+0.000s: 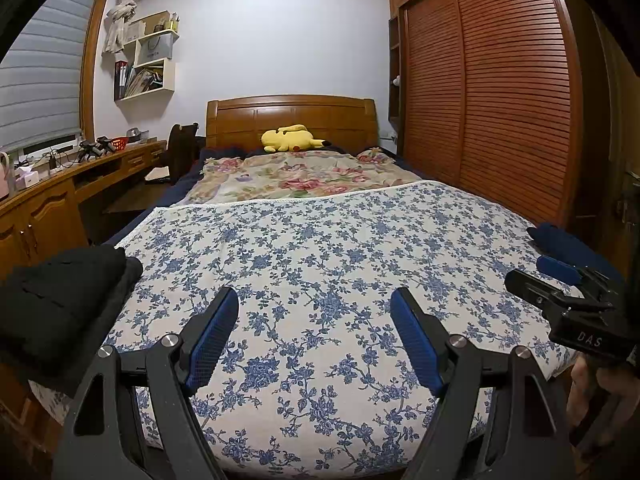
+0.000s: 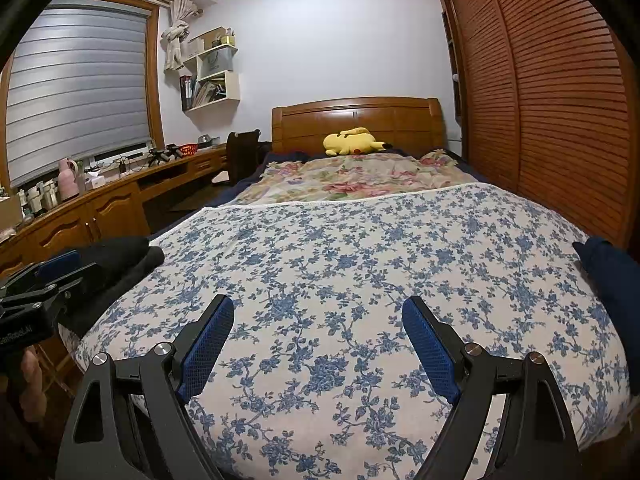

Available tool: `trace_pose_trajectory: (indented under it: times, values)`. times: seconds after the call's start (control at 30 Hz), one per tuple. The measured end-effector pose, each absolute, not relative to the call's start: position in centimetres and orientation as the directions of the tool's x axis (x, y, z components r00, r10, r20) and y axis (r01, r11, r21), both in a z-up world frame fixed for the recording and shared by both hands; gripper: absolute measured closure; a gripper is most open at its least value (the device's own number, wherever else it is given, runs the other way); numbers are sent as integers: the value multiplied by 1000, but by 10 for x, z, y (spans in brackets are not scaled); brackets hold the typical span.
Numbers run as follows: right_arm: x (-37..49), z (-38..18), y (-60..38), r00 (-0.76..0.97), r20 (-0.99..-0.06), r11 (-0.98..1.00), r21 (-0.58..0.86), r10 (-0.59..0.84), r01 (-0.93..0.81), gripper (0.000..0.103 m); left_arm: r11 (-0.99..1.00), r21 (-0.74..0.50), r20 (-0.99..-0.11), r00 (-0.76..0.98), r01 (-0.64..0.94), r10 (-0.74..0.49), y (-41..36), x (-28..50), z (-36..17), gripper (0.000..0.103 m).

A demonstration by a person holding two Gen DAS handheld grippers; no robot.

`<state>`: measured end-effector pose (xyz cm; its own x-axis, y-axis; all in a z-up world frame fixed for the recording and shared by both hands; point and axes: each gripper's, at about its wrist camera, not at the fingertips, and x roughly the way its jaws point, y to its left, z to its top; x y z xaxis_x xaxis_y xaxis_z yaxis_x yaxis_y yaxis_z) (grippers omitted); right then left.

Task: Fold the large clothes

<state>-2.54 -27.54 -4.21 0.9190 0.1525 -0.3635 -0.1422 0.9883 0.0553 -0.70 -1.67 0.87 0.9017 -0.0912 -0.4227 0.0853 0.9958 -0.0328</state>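
A folded black garment [image 1: 60, 304] lies on the left front corner of the bed; it also shows in the right wrist view [image 2: 116, 264]. A dark navy garment [image 1: 568, 244] lies at the bed's right edge, also in the right wrist view [image 2: 612, 280]. My left gripper [image 1: 314, 312] is open and empty above the blue floral sheet [image 1: 320, 248], just right of the black garment. My right gripper [image 2: 318, 320] is open and empty above the same sheet [image 2: 340, 248]. Each gripper shows at the edge of the other's view.
A pink floral quilt [image 1: 304, 176] and a yellow plush toy [image 1: 290, 138] lie toward the headboard. A wooden desk [image 1: 60, 196] with clutter runs along the left. A slatted wooden wardrobe [image 1: 500, 100] stands close on the right.
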Motion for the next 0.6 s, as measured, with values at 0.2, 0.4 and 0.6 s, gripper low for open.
trace_pose_trajectory:
  times: [0.2,0.4,0.6]
  values:
    - [-25,-41,-277,919,-362,988,59,155,-143,16,996,-32,-423,902,84,-89,-17,-7,8,24]
    - [-26,-42,-278,919,-361,987,61,159,-147,16,996,-30,-423,902,83,-88,-16,-7,8,24]
    - [-25,-42,-279,920,-359,987,60,160,-149,16,996,-31,-423,902,83,-88,-16,-7,8,24]
